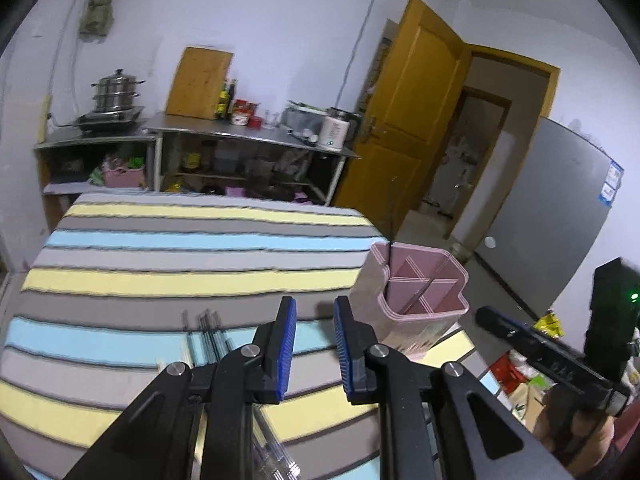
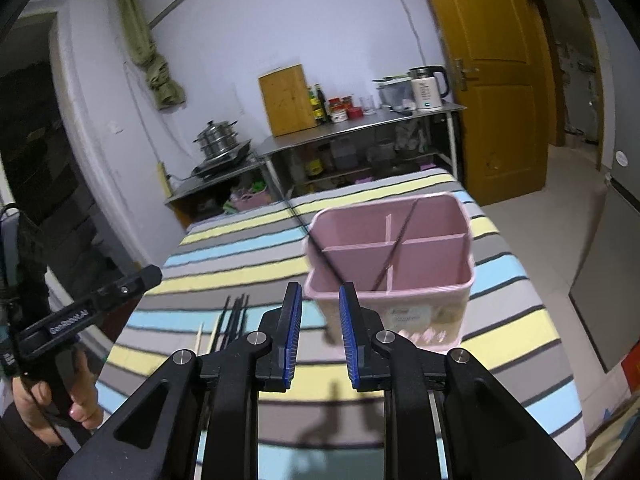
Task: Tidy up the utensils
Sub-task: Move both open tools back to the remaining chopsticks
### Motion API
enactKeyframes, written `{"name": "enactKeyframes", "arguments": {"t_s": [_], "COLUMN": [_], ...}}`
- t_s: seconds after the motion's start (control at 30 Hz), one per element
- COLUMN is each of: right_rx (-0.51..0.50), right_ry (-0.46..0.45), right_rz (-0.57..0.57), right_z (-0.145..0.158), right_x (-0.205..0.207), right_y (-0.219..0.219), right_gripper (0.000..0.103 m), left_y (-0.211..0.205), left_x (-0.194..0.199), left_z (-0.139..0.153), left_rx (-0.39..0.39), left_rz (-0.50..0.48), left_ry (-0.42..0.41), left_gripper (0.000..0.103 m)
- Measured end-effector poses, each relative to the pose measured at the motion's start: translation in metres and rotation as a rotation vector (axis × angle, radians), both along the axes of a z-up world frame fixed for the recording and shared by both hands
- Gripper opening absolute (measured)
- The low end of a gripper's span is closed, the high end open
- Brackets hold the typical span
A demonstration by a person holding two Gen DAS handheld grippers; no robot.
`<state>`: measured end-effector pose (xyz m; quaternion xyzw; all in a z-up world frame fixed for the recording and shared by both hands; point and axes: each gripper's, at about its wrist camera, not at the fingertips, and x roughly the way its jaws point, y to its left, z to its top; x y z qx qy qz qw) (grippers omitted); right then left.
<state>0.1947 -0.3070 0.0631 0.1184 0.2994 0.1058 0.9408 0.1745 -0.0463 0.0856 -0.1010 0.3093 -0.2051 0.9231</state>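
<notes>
A pink utensil holder (image 2: 392,264) with divided compartments stands on the striped tablecloth (image 2: 248,248). Two black chopsticks (image 2: 394,250) lean inside it. It also shows in the left wrist view (image 1: 416,300), at the table's right edge. Several black chopsticks (image 2: 234,318) and a pale wooden one (image 2: 199,338) lie on the cloth to the holder's left; they show in the left wrist view (image 1: 208,334) too. My right gripper (image 2: 320,328) is open and empty, just in front of the holder. My left gripper (image 1: 315,344) is open and empty, above the cloth right of the loose chopsticks.
A steel counter (image 1: 248,132) with a cutting board, bottles, jars and a kettle stands behind the table. A steamer pot (image 1: 116,92) sits on a stove at left. An open yellow door (image 1: 408,120) and a grey fridge (image 1: 548,216) are at right.
</notes>
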Motion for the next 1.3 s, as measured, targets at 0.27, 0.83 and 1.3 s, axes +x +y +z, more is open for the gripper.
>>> {"name": "enactKeyframes", "arguments": {"t_s": [0.27, 0.83, 1.3], "right_rx": [-0.019, -0.046, -0.081], "right_ry": [0.026, 0.117, 0.205], "right_rz": [0.077, 0.177, 0.247], "right_z": [-0.016, -0.055, -0.095], "right_x": [-0.025, -0.022, 0.021], "right_y": [0.032, 0.075, 0.114], "right_gripper": [0.02, 0.02, 0.02], "left_y": [0.036, 0.073, 0.08], "left_x": [-0.042, -0.04, 0.019], "left_z": [-0.028, -0.082, -0.127], "left_rx": [0.036, 0.065, 0.086], "left_rz": [0.07, 0.169, 0.206], "left_ry": [0.043, 0.187, 0.278], "left_gripper": [0.019, 0.019, 0.019]}}
